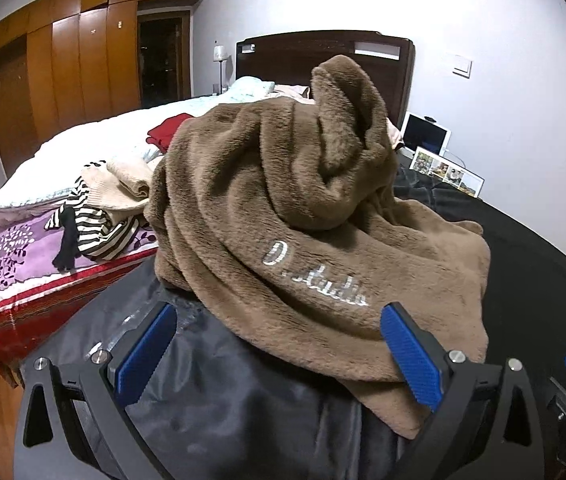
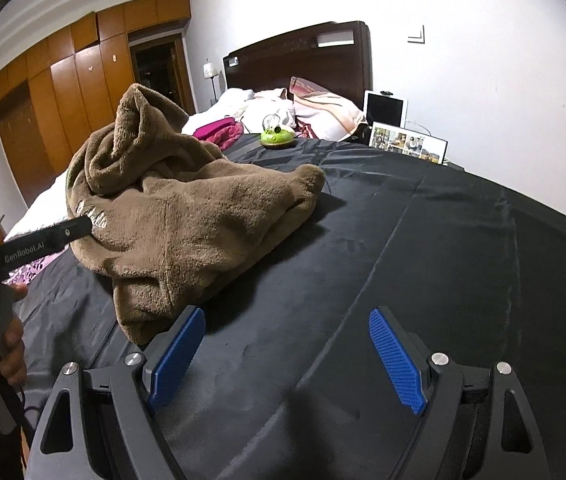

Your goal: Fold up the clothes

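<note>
While the brown fleece garment (image 1: 303,216) lies bunched on the black-covered bed (image 2: 443,240), my left gripper (image 1: 279,356) and right gripper (image 2: 287,356) gape empty, so I should pinch true edges, not folds.

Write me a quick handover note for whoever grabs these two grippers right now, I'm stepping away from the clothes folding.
Left gripper: open, at the near edge of the brown fleece garment, holding nothing.
Right gripper: open, over bare black sheet, just right of the garment's near corner, holding nothing.
The brown fleece sits in a crumpled heap on the black sheet, lettering facing up, one part sticking up at the back.
Also waiting: a striped top and a cream knit piled on the purple floral cover, and a red garment farther back.
Done: no fold visible yet.
Left: spread the fleece flat, fold it, then the others.
</note>
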A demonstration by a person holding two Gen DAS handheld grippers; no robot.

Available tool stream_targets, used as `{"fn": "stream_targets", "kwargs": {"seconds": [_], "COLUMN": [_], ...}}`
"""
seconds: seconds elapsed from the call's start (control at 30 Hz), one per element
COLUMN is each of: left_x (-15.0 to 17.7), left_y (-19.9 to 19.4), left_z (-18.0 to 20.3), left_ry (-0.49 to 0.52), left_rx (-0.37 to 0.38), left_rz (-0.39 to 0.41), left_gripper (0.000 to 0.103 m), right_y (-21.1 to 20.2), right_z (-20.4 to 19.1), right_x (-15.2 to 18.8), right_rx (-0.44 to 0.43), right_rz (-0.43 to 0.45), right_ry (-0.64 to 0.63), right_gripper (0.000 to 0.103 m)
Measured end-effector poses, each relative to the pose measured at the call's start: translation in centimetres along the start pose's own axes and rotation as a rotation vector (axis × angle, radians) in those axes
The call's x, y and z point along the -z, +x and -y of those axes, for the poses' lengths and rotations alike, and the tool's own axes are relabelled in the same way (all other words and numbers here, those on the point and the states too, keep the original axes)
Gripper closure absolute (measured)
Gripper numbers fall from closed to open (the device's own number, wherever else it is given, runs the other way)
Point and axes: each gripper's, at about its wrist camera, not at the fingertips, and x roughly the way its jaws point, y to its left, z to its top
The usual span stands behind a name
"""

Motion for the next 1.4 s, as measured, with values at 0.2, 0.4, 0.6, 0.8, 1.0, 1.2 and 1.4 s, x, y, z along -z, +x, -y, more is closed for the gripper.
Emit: {"fn": "stream_targets", "kwargs": {"seconds": [0.2, 0.4, 0.6, 0.8, 1.0, 1.2, 1.4], "left_x": [-1.9, -4.5, -8.8, -11.9, -12.2, -11.5, -10.2], "left_y": [0.7, 0.8, 1.8, 5.6, 9.2, 11.2, 10.6], "left_z": [-1.8, -3.3, -6.1, -7.4, -6.3, -5.2, -1.6], "left_ry": [-0.069, -0.096, -0.176, -0.217, -0.206, -0.238, -0.099], "left_rx": [0.0, 0.01, 0.065, 0.128, 0.236, 0.371, 0.413], "left_rz": [0.012, 0.069, 0.098, 0.031, -0.07, -0.143, -0.154], "left_gripper": [0.001, 0.001, 0.001, 0.001, 0.001, 0.001, 0.002], "right_y": [2.6, 3.3, 1.3, -9.8, -14.4, -16.8, -18.8], "right_z": [-6.4, -5.8, -7.9, -1.8, 3.9, 6.6, 8.8], "right_x": [-0.9, -2.0, 1.0, 9.1, 9.8, 9.7, 8.5], "right_rx": [-0.042, -0.042, -0.063, -0.192, -0.289, -0.349, -0.364], "right_rz": [0.007, 0.027, 0.068, 0.088, 0.055, 0.019, 0.002], "right_ry": [-0.027, 0.038, 0.064, -0.043, -0.101, -0.129, -0.119], "right_gripper": [0.017, 0.017, 0.017, 0.017, 0.017, 0.017, 0.017]}}
